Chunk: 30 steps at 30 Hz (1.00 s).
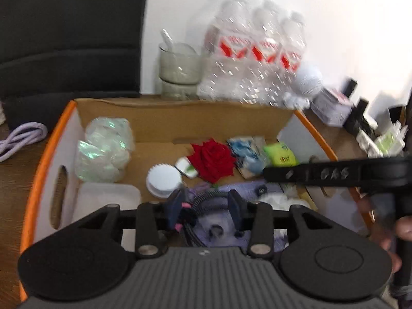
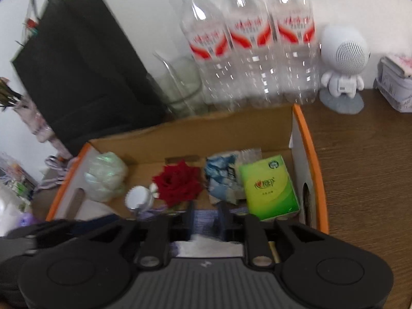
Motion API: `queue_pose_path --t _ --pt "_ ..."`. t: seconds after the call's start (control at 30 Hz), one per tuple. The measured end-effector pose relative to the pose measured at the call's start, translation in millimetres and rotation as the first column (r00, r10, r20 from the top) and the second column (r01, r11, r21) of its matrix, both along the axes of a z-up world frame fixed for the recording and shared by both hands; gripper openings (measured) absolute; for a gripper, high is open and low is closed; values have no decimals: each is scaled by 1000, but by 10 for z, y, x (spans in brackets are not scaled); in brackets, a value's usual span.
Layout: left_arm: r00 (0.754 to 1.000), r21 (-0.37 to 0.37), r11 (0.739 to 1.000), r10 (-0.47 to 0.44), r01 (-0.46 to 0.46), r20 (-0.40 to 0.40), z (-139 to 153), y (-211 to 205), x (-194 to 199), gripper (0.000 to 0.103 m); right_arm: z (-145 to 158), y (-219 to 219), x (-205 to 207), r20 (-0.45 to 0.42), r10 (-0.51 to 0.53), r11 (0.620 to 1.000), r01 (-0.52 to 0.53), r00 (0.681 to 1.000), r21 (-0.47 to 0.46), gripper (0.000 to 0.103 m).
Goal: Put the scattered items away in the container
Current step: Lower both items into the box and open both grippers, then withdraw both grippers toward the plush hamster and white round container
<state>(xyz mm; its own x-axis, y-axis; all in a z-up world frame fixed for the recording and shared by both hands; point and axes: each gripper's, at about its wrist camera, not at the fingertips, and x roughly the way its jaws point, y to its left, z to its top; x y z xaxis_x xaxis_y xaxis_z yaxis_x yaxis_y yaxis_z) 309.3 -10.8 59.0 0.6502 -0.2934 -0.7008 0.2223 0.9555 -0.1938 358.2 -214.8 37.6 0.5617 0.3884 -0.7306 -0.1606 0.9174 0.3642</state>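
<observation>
Cardboard box (image 1: 180, 118) – velvety red rose (image 1: 212, 159) inside; left claw (image 1: 206, 206) parted, empty; right claw (image 2: 206, 217) parted, empty.

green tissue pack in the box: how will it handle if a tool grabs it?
The green tissue pack looks soft and probably light, so it would likely squash rather than resist. Its glossy wrapper may be slippery. It lies flat beside the box wall, so rolling seems unlikely.

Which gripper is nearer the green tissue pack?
Right. The right gripper sits just below-left of the green tissue pack, near its bottom edge. The left gripper hangs lower in the box, with the pack farther up and right.
</observation>
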Motion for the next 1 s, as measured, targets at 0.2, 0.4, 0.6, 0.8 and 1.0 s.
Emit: queue_pose_path --t 0.2,0.4,0.6,0.8,1.0 --pt "996 62 994 95 -94 -1 240 177 -65 83 192 -41 -138 15 -21 1000 21 1000 6 57" --pt "987 182 970 163 -162 11 298 139 -547 103 465 72 -576 44 -10 993 15 999 -115 92" --pt "960 326 914 175 -240 216 374 -23 -1192 103 462 205 -1345 190 -26 971 70 981 -229 92" --pt "892 242 927 165 -286 420 446 -7 -1995 103 490 179 -2201 444 -48 972 144 895 -187 94" --pt "856 145 941 206 -306 474 503 25 -2612 103 528 156 -2932 497 -59 983 138 866 -123 96"
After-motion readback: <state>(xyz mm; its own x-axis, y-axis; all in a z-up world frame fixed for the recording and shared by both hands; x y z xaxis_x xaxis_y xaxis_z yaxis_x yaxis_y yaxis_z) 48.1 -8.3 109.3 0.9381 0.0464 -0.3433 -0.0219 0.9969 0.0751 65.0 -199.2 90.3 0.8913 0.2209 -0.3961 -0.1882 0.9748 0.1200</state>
